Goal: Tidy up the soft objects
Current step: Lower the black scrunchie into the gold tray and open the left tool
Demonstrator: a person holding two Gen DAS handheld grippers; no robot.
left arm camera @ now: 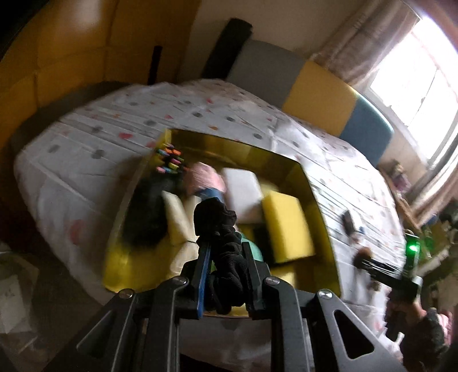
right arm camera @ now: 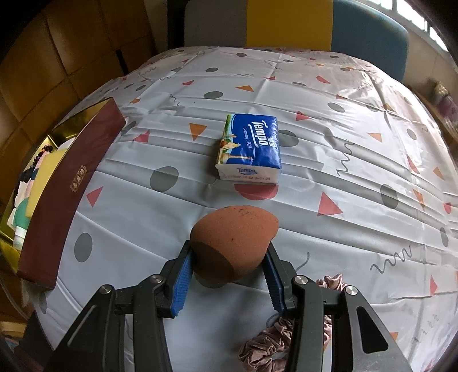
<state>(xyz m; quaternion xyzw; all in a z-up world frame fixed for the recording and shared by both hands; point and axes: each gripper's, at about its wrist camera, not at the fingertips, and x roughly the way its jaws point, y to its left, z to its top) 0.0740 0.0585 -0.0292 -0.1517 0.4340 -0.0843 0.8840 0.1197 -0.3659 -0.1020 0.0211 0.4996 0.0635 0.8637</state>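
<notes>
My left gripper [left arm camera: 226, 246] is shut on a black glove [left arm camera: 224, 243] and holds it above a gold-lined box [left arm camera: 289, 163] that holds sponges, a pink item and a black furry item. A yellow sponge [left arm camera: 286, 226] lies in the box. My right gripper [right arm camera: 229, 257] is shut on a brown egg-shaped makeup sponge [right arm camera: 232, 243], just above the patterned tablecloth [right arm camera: 343, 143]. The box's dark red wall [right arm camera: 68, 189] is to its left. The right gripper also shows at the far right of the left wrist view [left arm camera: 369, 261].
A blue Tempo tissue pack [right arm camera: 250, 147] lies on the table ahead of the right gripper. A pink scrunchie [right arm camera: 272, 343] lies under the right gripper's right side. Coloured chair backs [right arm camera: 289, 23] stand beyond the table. A window is at the right.
</notes>
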